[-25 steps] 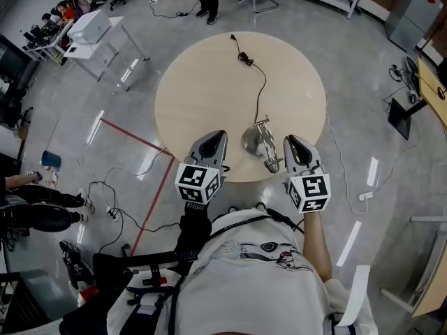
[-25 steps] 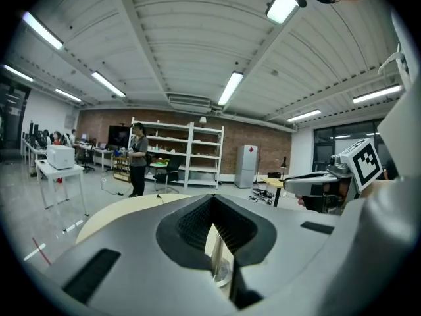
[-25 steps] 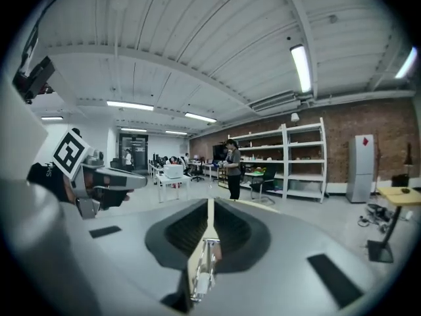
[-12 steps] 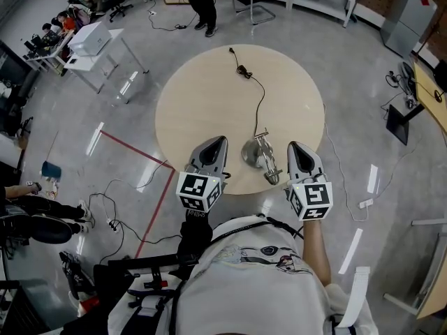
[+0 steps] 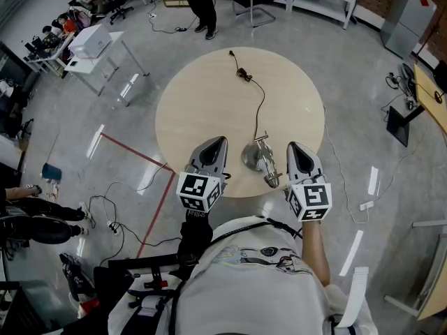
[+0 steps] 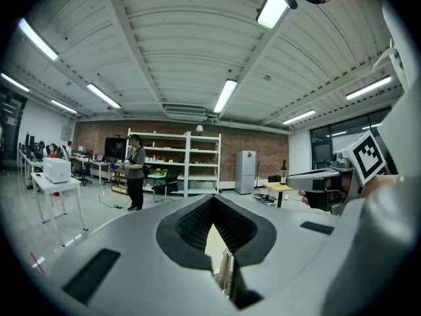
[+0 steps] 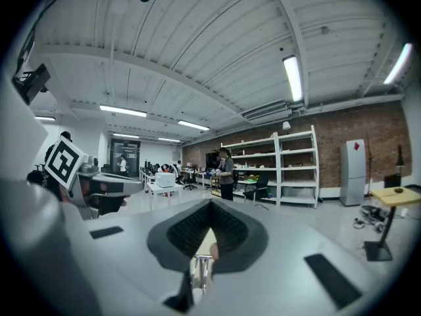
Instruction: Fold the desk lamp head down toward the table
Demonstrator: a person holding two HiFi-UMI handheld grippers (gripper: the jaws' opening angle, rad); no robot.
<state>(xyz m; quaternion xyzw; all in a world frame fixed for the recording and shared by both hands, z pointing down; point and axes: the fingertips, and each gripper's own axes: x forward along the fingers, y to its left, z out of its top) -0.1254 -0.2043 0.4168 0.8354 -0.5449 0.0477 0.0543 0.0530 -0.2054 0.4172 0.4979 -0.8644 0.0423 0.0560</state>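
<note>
On the table (image 5: pixel 209 96), a folded chrome desk lamp (image 5: pixel 260 155) sits between clenched left gripper (image 5: pixel 217 140) and clenched right gripper (image 5: pixel 294 146).

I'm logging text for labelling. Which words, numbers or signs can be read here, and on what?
Nothing reads clearly.
Marker cube, left gripper: square black-and-white pattern, no letters.
Marker cube, right gripper: the same.
White print under the left cube: too small to read.
Graphic on the person's shirt: too small to read.
Red mark on the grey cabinet: a shape, no words.
</note>
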